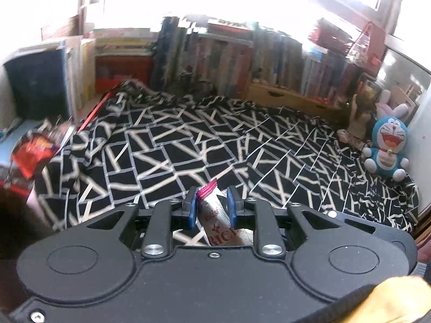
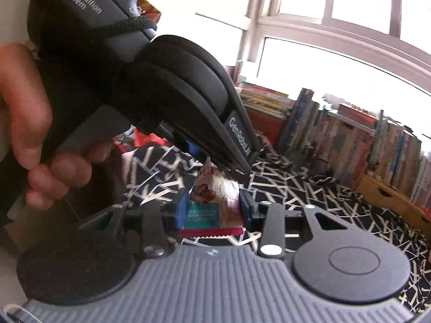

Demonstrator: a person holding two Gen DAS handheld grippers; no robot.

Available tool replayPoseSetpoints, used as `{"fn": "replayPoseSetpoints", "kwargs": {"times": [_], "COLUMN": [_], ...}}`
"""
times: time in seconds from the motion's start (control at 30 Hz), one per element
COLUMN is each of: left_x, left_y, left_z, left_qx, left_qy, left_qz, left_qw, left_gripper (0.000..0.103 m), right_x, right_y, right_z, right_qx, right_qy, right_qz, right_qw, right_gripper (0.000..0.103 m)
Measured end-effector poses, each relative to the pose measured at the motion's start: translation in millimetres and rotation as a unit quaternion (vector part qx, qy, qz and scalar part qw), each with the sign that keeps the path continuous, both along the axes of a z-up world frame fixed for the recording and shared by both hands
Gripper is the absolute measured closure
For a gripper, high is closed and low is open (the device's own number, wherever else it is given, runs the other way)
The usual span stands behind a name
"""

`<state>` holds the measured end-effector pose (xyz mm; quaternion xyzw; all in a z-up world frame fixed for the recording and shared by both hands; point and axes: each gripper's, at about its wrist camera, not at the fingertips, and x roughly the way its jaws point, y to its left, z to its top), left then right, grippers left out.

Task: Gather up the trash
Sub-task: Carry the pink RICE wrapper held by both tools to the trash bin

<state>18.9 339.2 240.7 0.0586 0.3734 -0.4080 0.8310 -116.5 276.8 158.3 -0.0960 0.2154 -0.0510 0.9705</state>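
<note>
Pinching a silver wrapper [image 1: 215, 212], the left gripper [image 1: 211, 204]; right gripper [image 2: 212, 210] clamps a snack packet [image 2: 212, 202].

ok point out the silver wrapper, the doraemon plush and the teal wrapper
silver wrapper [image 1: 215, 210]: left wrist view, its printed middle
doraemon plush [image 1: 388, 137]: left wrist view, its face
teal wrapper [image 2: 200, 216]: right wrist view, its teal panel

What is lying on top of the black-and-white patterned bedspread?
On the black-and-white patterned bedspread only a blue-and-white cat plush toy sits, at the far corner. The black left gripper, holding a silver-and-pink snack wrapper, hides the near part.
</note>
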Motion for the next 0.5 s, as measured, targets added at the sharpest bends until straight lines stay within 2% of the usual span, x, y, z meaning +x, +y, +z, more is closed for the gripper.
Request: {"fn": "replayPoseSetpoints", "kwargs": {"times": [0.23, 0.4, 0.5], "left_x": [-10.7, -17.8, -20.0], "left_y": [41.1, 66.0, 83.8], "left_z": [-37.4, -68.0, -82.7], "left_qx": [0.017, 0.032, 0.037], "left_qy": [0.039, 0.058, 0.070], "left_qz": [0.031, 0.060, 0.076], "left_qw": [0.9986, 0.9960, 0.9940], "left_gripper": [0.082, 0.081, 0.081], "right_x": [-5.4, -4.5, -4.3], "right_y": [29.7, 43.7, 56.4], "right_z": [-24.6, -48.0, -62.1], "right_qx": [0.015, 0.044, 0.038], "right_qy": [0.034, 0.062, 0.074], "right_qz": [0.031, 0.053, 0.075], "right_qw": [0.999, 0.996, 0.994], "right_gripper": [0.058, 0.058, 0.058]}}
